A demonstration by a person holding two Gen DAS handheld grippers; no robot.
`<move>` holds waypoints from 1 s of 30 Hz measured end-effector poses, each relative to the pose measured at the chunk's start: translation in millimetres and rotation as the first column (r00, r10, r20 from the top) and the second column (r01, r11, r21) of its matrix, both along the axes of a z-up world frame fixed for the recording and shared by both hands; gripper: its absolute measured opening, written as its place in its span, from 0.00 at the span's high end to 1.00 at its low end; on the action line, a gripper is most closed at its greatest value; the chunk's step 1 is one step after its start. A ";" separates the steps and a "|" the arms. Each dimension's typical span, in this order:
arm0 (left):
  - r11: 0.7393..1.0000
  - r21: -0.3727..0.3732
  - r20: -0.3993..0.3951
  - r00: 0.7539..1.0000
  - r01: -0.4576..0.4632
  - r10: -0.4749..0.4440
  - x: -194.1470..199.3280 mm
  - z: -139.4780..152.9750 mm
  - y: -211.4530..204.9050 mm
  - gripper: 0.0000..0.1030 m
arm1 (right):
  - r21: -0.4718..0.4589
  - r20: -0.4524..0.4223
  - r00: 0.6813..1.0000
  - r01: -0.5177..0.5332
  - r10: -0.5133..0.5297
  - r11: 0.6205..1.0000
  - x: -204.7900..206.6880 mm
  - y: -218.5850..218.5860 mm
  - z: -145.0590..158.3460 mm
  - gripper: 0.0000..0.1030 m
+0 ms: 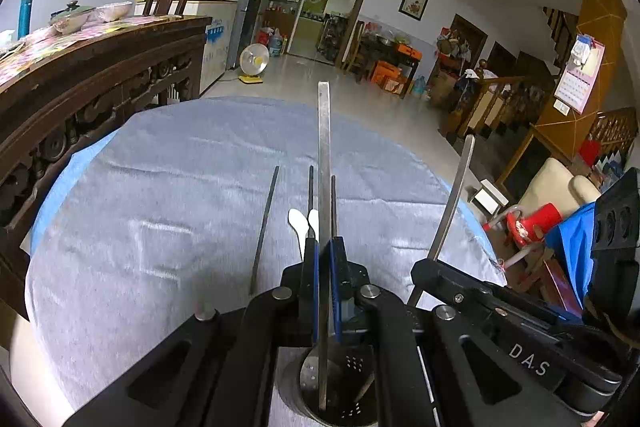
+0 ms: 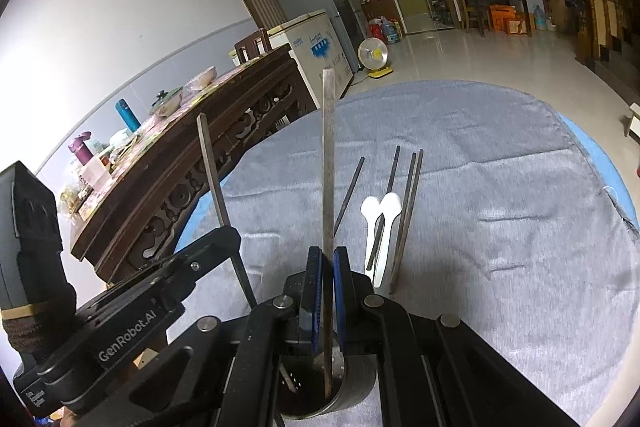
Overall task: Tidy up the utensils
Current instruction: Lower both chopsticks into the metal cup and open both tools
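Note:
My left gripper (image 1: 323,251) is shut on a metal spoon's handle (image 1: 324,155); its bowl sits down in a perforated metal utensil holder (image 1: 332,395) right below. My right gripper (image 2: 327,259) is shut on another metal utensil handle (image 2: 328,155), its lower end also inside the holder (image 2: 344,387). Each gripper shows in the other's view, the right gripper (image 1: 428,263) and the left gripper (image 2: 224,235). Several dark chopsticks (image 2: 408,211) and two white spoons (image 2: 380,223) lie on the grey cloth (image 2: 480,207). A single chopstick (image 1: 264,227) lies to the left.
The round table has a blue edge (image 2: 600,155). A carved wooden sideboard (image 1: 100,79) with dishes and bottles stands close on the left. A red stool (image 1: 528,227) and a chair stand on the right. A fan (image 1: 253,62) stands on the floor beyond.

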State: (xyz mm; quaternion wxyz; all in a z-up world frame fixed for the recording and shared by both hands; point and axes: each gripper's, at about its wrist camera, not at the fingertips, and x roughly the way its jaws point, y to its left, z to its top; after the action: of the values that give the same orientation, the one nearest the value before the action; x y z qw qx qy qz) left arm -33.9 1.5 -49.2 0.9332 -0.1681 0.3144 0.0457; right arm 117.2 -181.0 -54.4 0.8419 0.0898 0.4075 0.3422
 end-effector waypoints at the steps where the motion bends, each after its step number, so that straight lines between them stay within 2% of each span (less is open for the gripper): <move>1: 1.000 0.001 -0.003 1.000 0.001 -0.001 -0.8 -1.7 -0.4 0.94 | -0.003 0.002 1.000 -0.002 0.002 1.000 -1.1 0.3 -0.8 0.93; 30: 0.999 -0.026 -0.060 0.998 0.033 -0.035 -10.1 -19.1 -5.5 0.95 | -0.033 -0.020 1.000 -0.022 0.021 0.999 -18.3 0.4 -21.2 0.93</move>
State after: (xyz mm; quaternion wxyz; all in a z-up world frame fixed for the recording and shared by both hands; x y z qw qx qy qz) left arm -44.0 -4.0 -68.3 0.9217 -0.1729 0.3458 0.0308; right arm 98.9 -180.6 -75.6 0.8354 0.0747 0.4226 0.3433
